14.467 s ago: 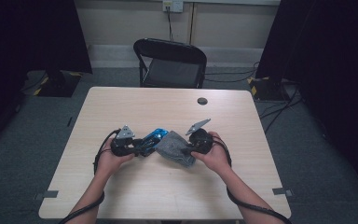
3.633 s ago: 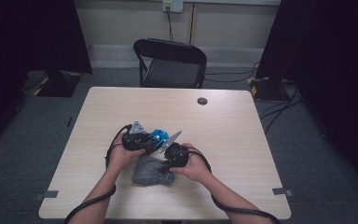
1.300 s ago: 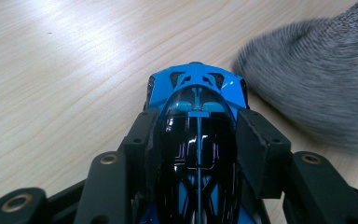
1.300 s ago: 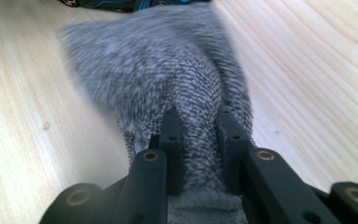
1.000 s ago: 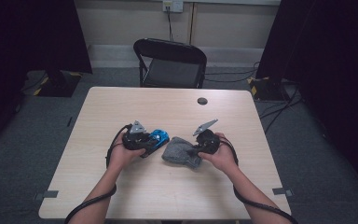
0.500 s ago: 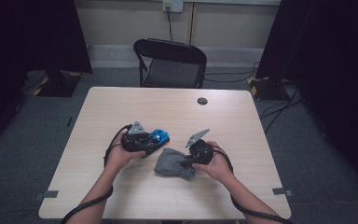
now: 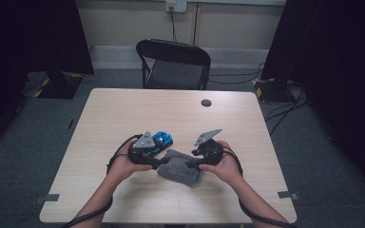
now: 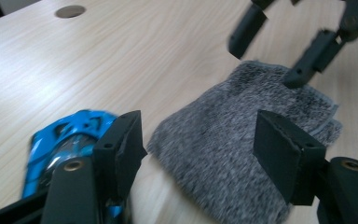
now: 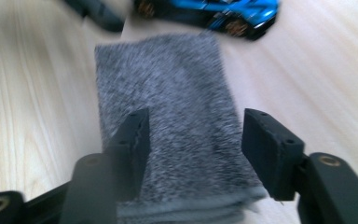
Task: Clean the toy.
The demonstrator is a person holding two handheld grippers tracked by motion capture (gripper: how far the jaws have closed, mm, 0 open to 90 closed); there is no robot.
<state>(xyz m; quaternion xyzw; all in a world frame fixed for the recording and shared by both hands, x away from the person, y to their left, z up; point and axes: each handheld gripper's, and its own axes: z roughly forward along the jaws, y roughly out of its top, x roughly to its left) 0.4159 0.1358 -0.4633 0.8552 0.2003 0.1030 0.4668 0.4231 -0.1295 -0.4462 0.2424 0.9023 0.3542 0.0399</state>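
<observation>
A folded grey cloth (image 7: 180,167) lies on the table (image 7: 123,114), near the front. The left gripper (image 7: 159,163) and right gripper (image 7: 190,164) meet over it, both jaws just opening; a blue toy car (image 7: 161,139) sits just behind

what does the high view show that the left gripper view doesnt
High view alone: the black folding chair behind the table, the person's hands, and the left gripper as a whole.
Left gripper view alone: its own jaws standing open, and the towel's fuzzy grey nap close up.
Both: the folded grey towel lying on the wooden table, the blue toy car beside it, the round hole, and the right gripper at the towel.
</observation>
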